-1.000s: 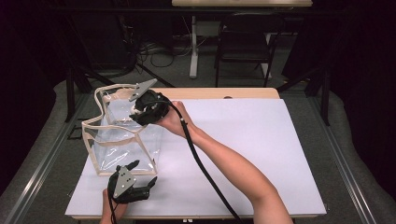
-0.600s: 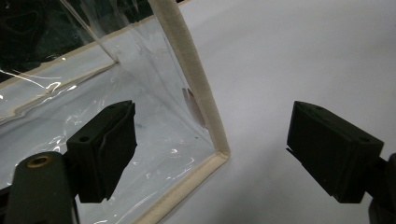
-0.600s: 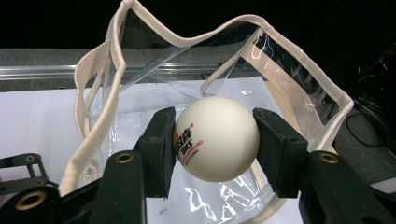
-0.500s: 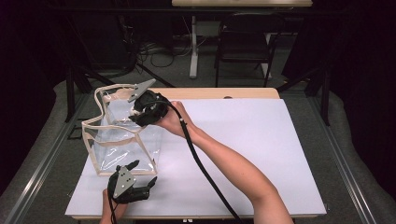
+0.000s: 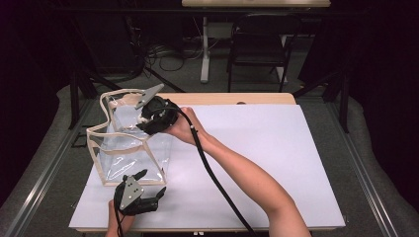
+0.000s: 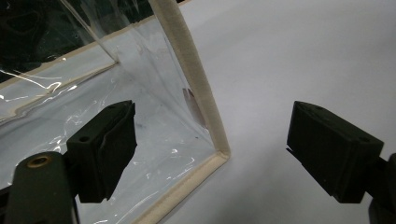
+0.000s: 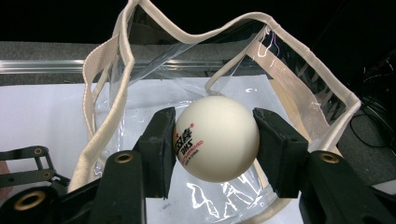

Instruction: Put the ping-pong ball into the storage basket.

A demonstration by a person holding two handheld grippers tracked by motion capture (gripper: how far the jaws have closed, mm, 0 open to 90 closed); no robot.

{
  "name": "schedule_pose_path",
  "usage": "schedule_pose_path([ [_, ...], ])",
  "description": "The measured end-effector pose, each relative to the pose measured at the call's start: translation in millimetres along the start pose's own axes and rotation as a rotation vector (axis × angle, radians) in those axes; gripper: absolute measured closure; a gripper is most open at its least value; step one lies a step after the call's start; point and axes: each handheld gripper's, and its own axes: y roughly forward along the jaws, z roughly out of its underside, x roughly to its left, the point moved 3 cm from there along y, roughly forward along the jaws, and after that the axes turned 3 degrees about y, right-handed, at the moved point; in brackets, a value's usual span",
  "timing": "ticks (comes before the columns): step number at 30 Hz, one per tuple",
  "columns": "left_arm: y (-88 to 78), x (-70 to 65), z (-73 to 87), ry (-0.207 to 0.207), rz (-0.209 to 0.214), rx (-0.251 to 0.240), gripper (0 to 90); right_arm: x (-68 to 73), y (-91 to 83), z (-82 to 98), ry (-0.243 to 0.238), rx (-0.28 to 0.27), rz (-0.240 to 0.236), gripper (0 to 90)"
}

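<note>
Your right gripper (image 7: 215, 140) clamps a white ball (image 7: 215, 138) above the clear bag's (image 5: 129, 148) open mouth.

The bag stands at the left of the white bench (image 5: 276, 163). Your left gripper (image 6: 212, 154) sits released, its jaws wide on either side of the bag's near bottom corner, touching nothing.

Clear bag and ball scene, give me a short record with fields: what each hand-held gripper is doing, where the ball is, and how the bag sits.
right hand-held gripper: shut on the white ball, held above the bag's open top
left hand-held gripper: open, jaws either side of the bag's near bottom corner, not pressing it
clear bag: upright on the white table, cream-trimmed, mouth open
ball: not yet in the bag
</note>
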Motion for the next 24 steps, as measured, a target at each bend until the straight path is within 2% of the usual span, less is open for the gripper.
schedule_pose_path([
  [11,0.0,-0.1,0.0,0.0,-0.001,0.001,15.8,2.2,1.6,-0.2,-0.012,0.015,-0.006,50.1],
  [18,0.0,0.3,0.0,0.0,0.0,0.0,15.8,0.7,-0.1,0.5,0.0,0.003,-0.016,42.6],
  [24,0.2,0.3,0.0,-0.001,-0.001,-0.001,15.9,-2.9,-6.6,2.2,0.028,-0.019,-0.019,28.9],
])
